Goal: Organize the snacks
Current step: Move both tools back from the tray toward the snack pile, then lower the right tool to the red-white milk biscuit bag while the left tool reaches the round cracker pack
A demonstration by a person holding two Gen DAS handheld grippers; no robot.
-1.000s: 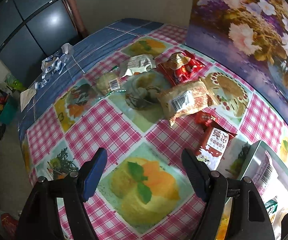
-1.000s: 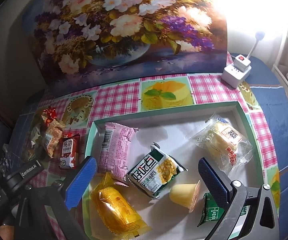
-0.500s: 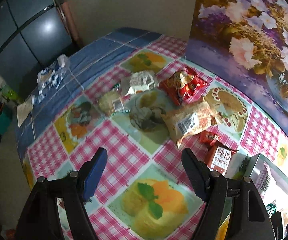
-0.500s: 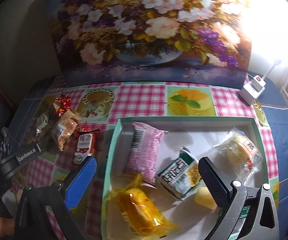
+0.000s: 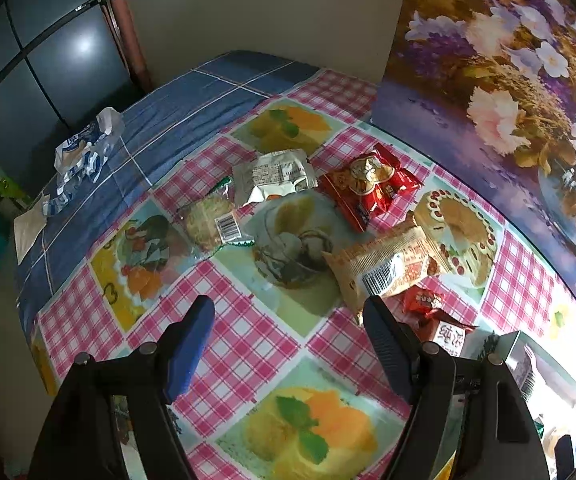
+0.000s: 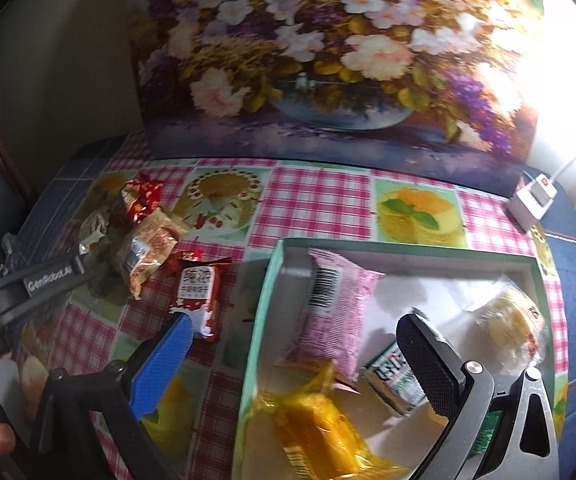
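My left gripper (image 5: pixel 286 320) is open and empty above the checked tablecloth, just short of a loose pile of snacks. In the pile are a tan barcode packet (image 5: pixel 384 268), a red packet (image 5: pixel 368 188), a silvery packet (image 5: pixel 274 174) and a clear-wrapped cookie (image 5: pixel 214 220). My right gripper (image 6: pixel 294 332) is open over the left rim of the green tray (image 6: pixel 264 320). The tray holds a pink packet (image 6: pixel 336 304), a yellow packet (image 6: pixel 316 428), a green-white packet (image 6: pixel 392 376) and a clear-wrapped cake (image 6: pixel 512 320). A red-white packet (image 6: pixel 198 288) lies on the table by the right gripper's blue left finger.
A large flower painting (image 6: pixel 328 60) leans along the table's back edge. A white power socket (image 6: pixel 532 200) sits at the back right. A crumpled blue-white wrapper (image 5: pixel 84 148) lies on the blue cloth at the far left. A small red candy (image 5: pixel 424 302) lies beside the tan packet.
The left gripper has moved toward the snack pile, which now sits lower in its view. The right gripper has shifted left from mid-tray to the tray's left rim. Both stayed open.
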